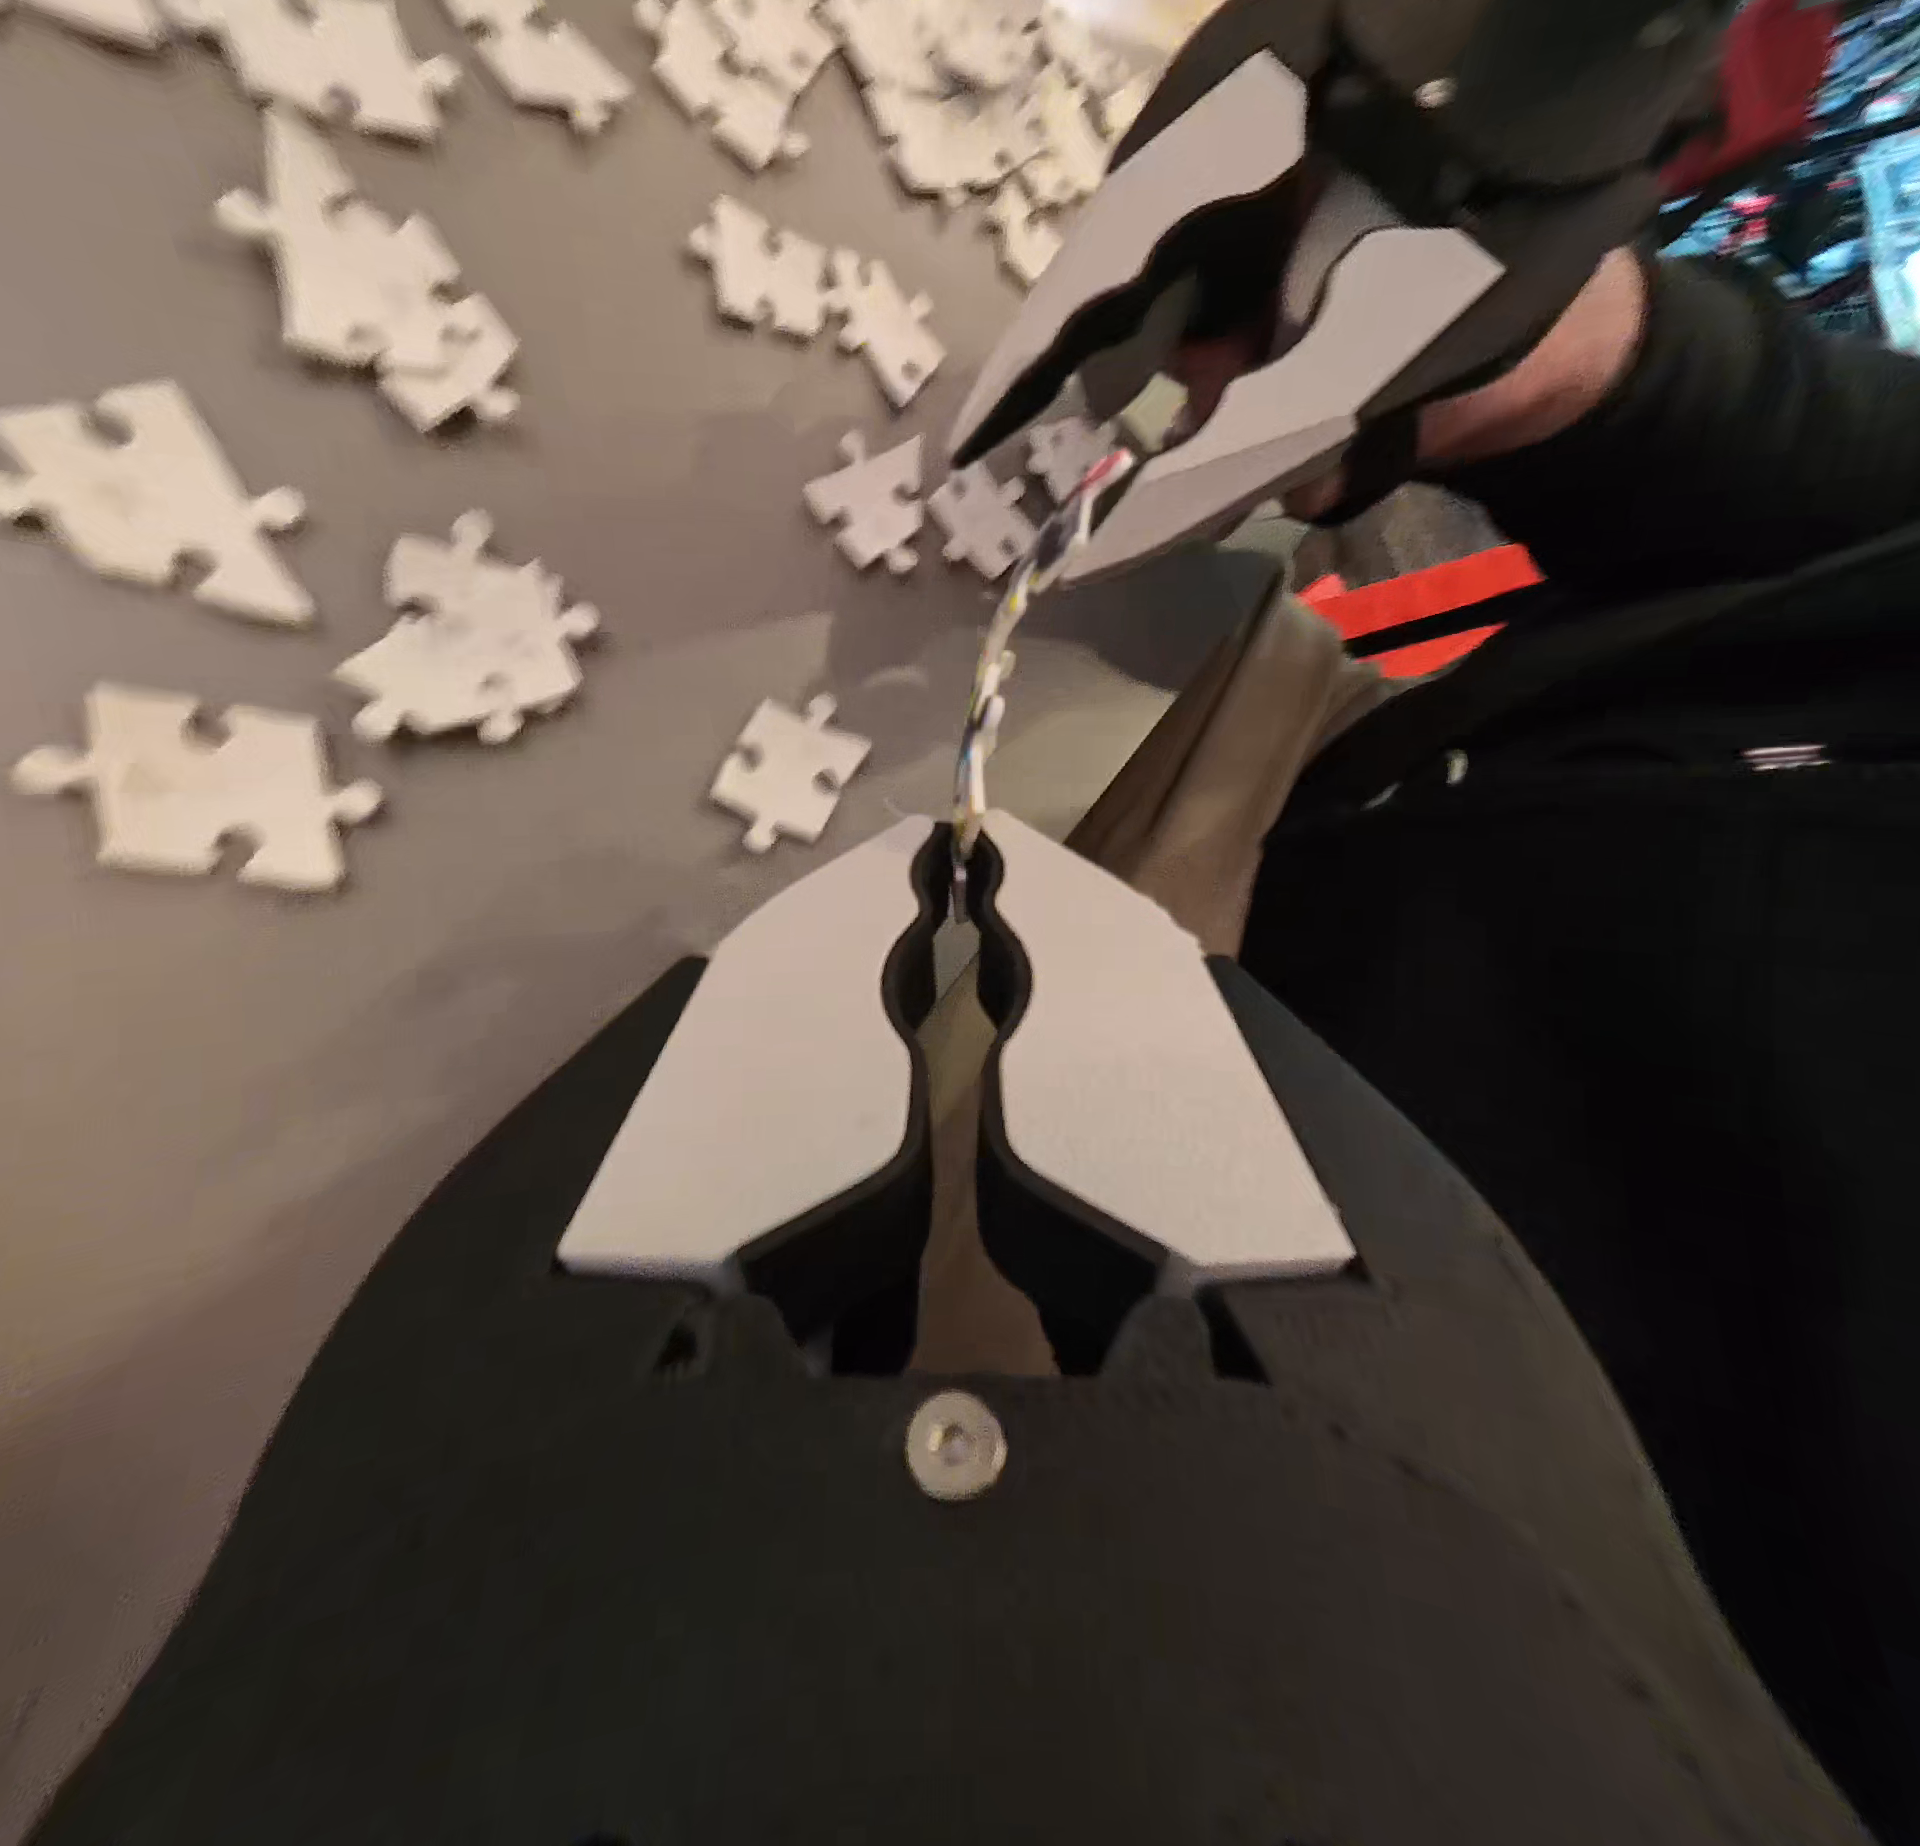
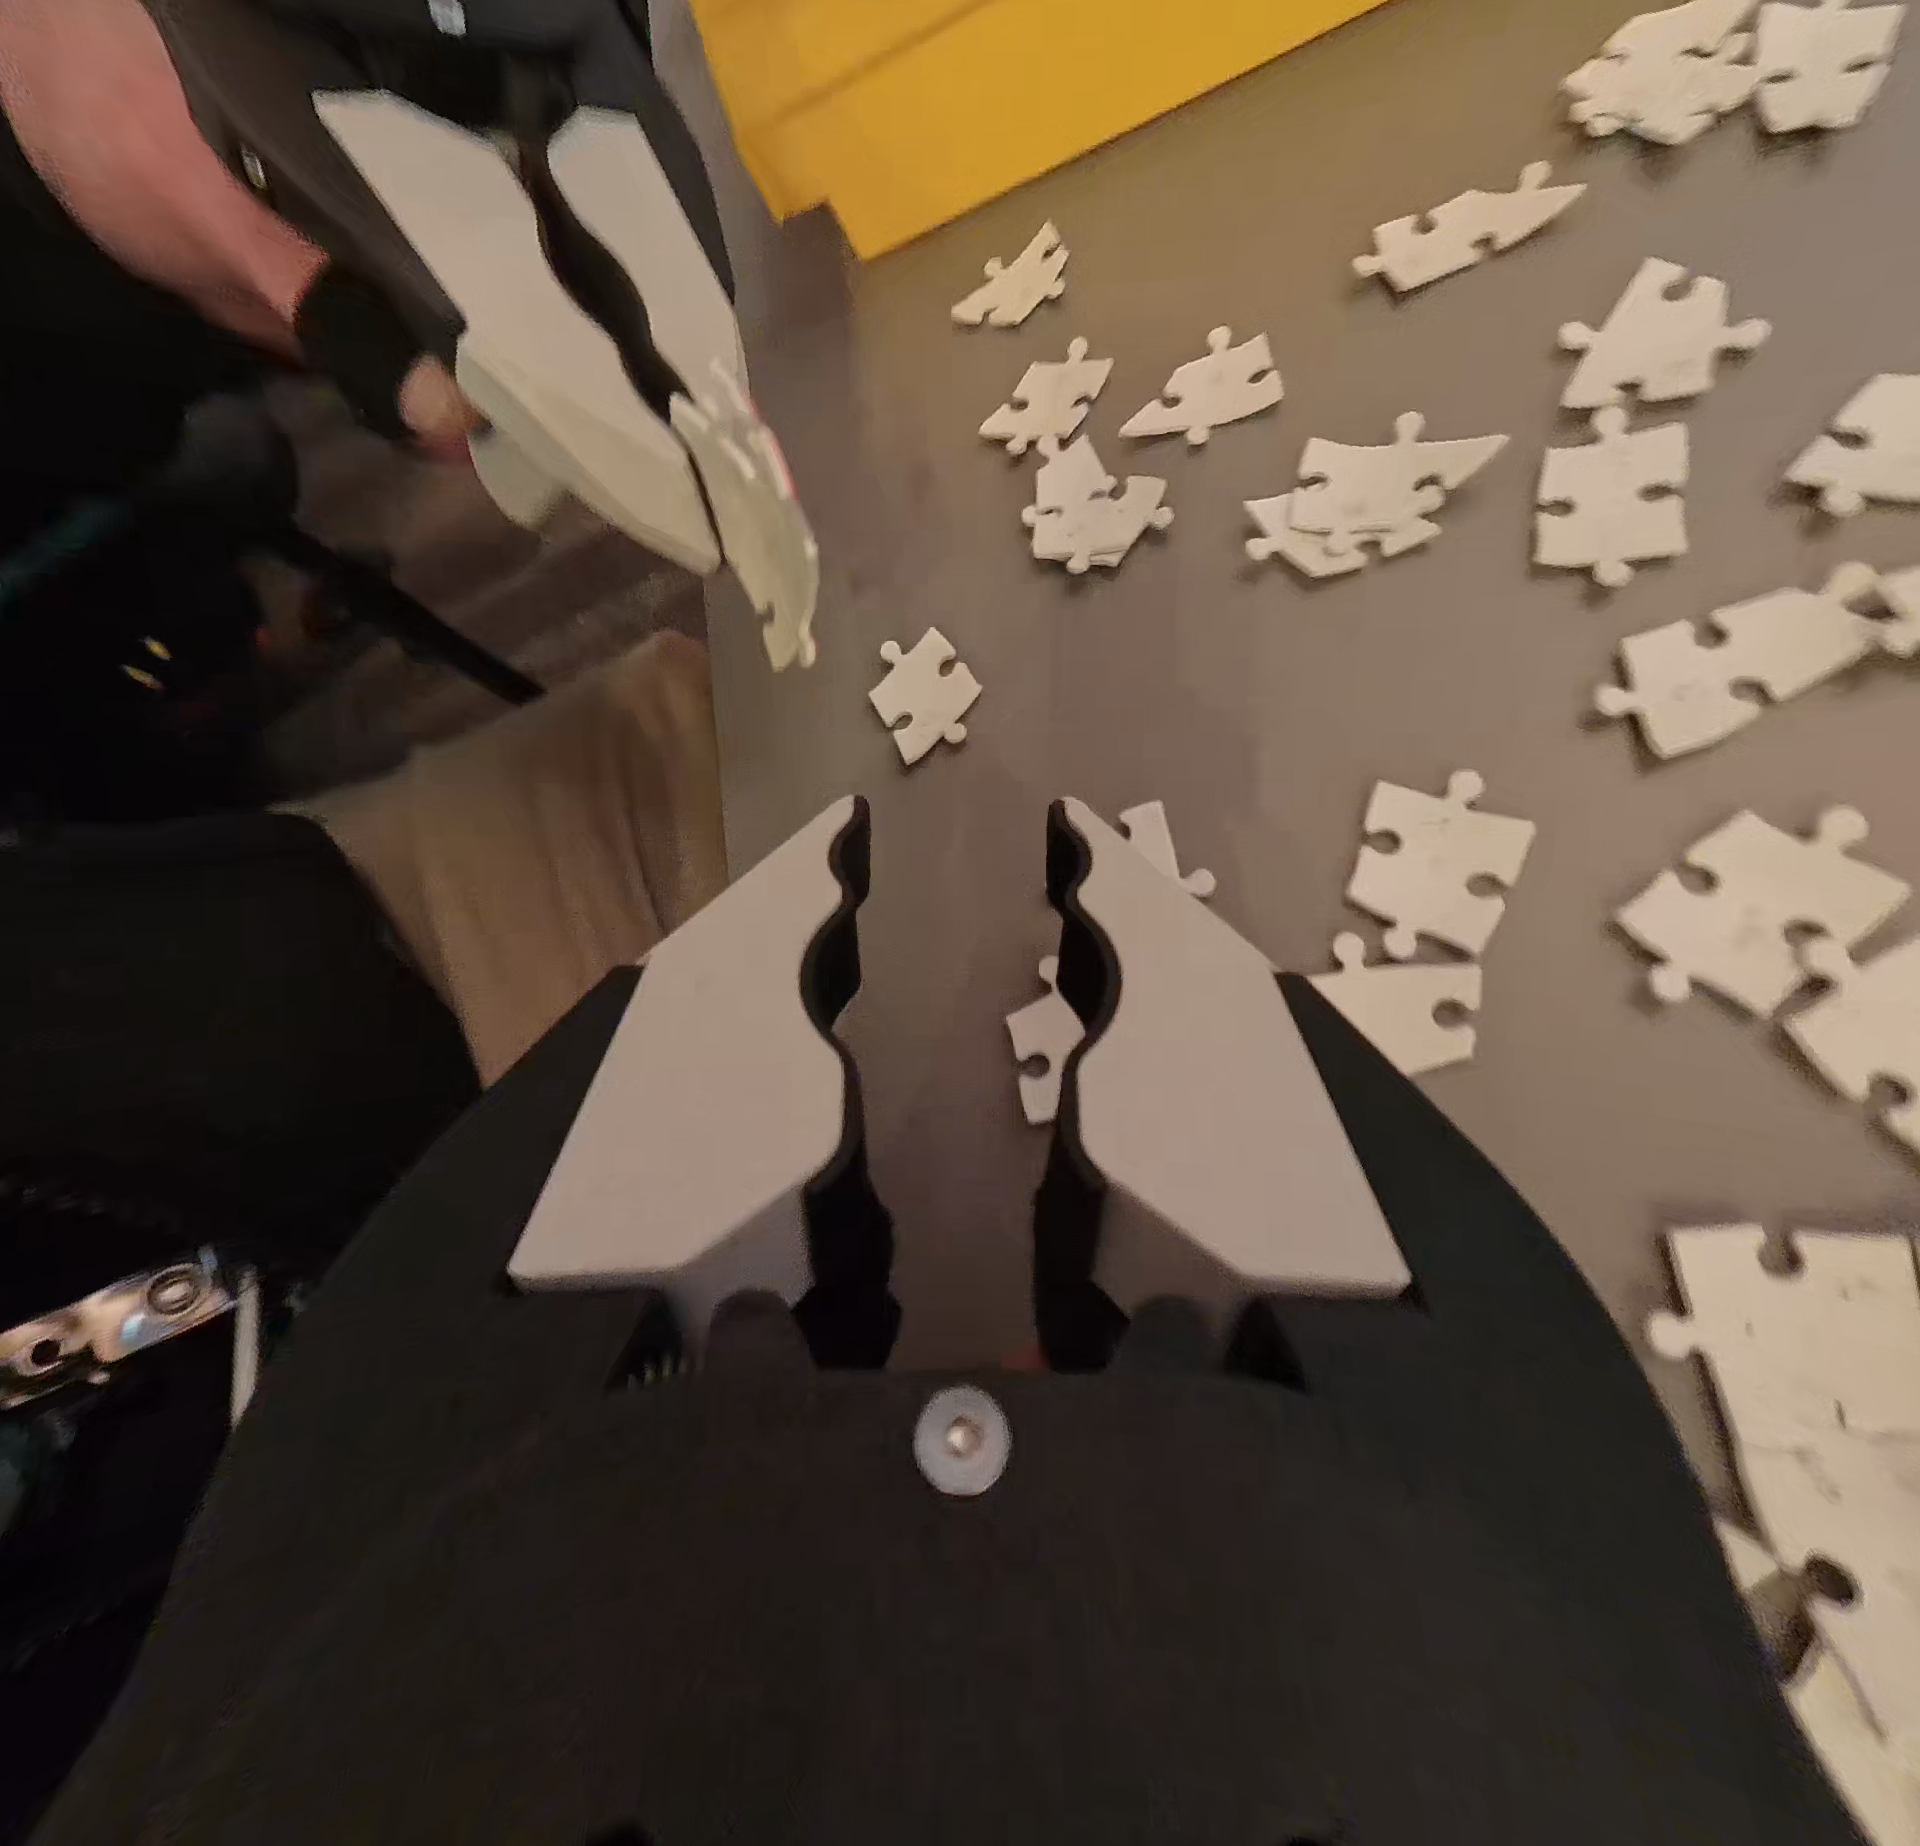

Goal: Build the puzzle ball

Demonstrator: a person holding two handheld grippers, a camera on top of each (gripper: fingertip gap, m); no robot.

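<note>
The left tongs (image 1: 961, 846) pinch a strip of joined pieces (image 1: 1003, 643) edge-on; the right tongs (image 2: 956, 830) gape empty, perhaps above the single piece (image 2: 925, 693) on the tabletop (image 2: 1195, 674). Grip its flat edge, tabs clear.

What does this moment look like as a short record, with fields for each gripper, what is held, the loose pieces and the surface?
left gripper: shut on the joined pieces, gripping their near edge
joined pieces: curved strip seen edge-on, lifted off the table
right gripper: open, empty, above the table
loose pieces: many white ones scattered flat, some already joined in small groups
single piece: lies alone near the table edge
table: grey
</note>
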